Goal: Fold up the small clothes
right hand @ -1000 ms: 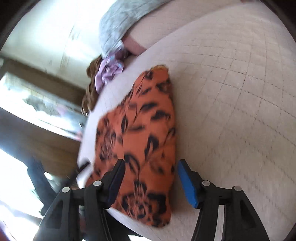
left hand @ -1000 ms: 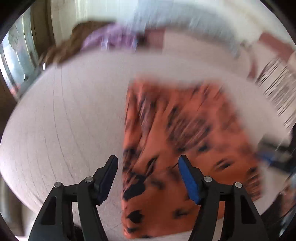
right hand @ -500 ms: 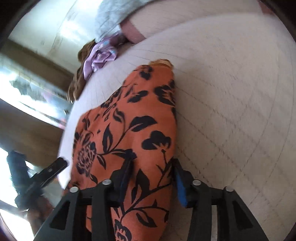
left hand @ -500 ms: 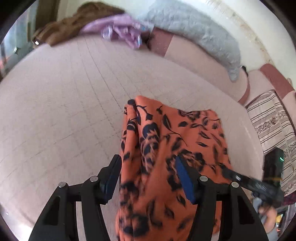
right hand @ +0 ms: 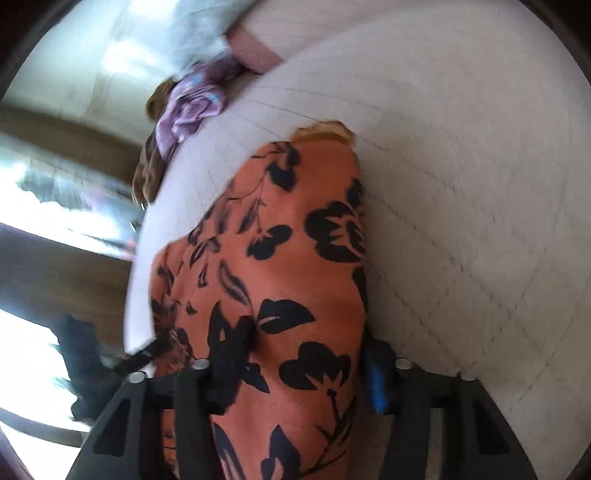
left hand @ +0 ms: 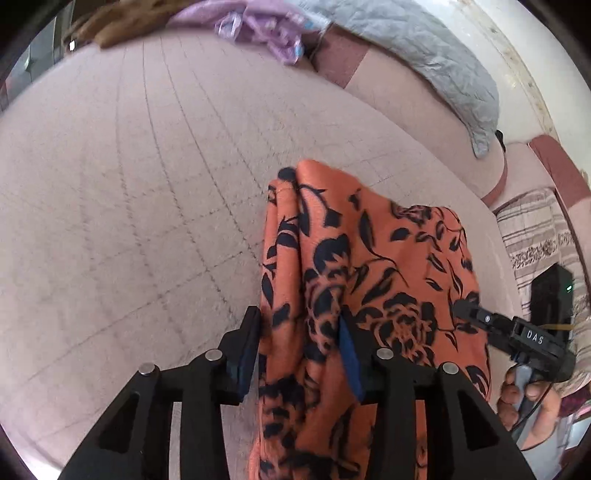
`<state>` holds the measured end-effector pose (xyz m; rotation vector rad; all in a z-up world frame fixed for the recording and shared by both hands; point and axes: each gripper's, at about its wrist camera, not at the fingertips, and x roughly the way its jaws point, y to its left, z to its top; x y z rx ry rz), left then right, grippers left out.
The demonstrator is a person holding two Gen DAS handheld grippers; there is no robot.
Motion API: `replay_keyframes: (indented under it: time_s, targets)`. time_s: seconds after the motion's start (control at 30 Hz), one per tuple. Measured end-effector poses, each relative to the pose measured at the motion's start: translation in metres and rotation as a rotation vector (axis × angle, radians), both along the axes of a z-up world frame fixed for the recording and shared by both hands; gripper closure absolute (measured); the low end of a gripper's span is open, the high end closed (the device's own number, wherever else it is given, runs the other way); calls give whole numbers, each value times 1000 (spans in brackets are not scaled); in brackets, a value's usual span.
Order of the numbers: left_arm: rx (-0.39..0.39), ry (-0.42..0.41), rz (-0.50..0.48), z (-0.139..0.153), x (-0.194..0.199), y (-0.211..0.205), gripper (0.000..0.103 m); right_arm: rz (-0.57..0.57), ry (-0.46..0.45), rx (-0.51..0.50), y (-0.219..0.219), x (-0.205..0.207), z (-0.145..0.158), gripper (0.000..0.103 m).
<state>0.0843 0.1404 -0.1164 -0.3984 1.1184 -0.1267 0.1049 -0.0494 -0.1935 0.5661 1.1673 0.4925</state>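
A: Left wrist view first, starting at its left side: bare quilted pink bedspread (left hand: 129,221), with a brown garment (left hand: 122,22) and a lilac garment (left hand: 258,29) bunched at the far edge.

B: And the left gripper (left hand: 299,343)?

A: Its jaws have just been closing, and a bunched fold of the orange floral garment (left hand: 369,258) sits between them, both pads against the cloth. The rest of the garment lies on the bedspread, spreading to the right. Further right, the other gripper's black finger reaches onto the cloth, with a hand (left hand: 524,402) behind it, then a striped cushion (left hand: 532,236) and a grey quilted blanket (left hand: 424,44) at the back.

B: Right wrist view?

A: Blurred. Bright window at left, then the orange floral garment filling the middle. The right gripper (right hand: 299,376) has just been closing too; cloth bulges between its jaws and touches both fingers. Bedspread to the right.
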Motion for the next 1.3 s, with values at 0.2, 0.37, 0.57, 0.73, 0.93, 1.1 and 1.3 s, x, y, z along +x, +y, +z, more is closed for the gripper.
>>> replay_keyframes:
  time_s: [0.2, 0.37, 0.57, 0.73, 0.93, 1.1, 1.3]
  targets:
    - [17, -90, -7, 37, -67, -2, 41, -65, -21, 21, -17, -34, 16, 33]
    - [-40, -17, 59, 18, -97, 24, 42, -81, -3, 51, -35, -72, 9, 32]
    - [-27, 13, 35, -1, -100, 11, 78, 2, -4, 38, -18, -99, 9, 45]
    - [98, -49, 3, 26, -106, -9, 70, 4, -12, 2, -18, -105, 21, 40]
    - [259, -130, -34, 54, -105, -28, 40, -40, -2, 52, -33, -110, 22, 35]
    - [296, -146, -47, 58, -92, -37, 39, -55, 3, 57, -35, -110, 23, 35]
    - [312, -146, -48, 57, -84, -41, 39, -67, 14, 61, -38, -106, 20, 34]
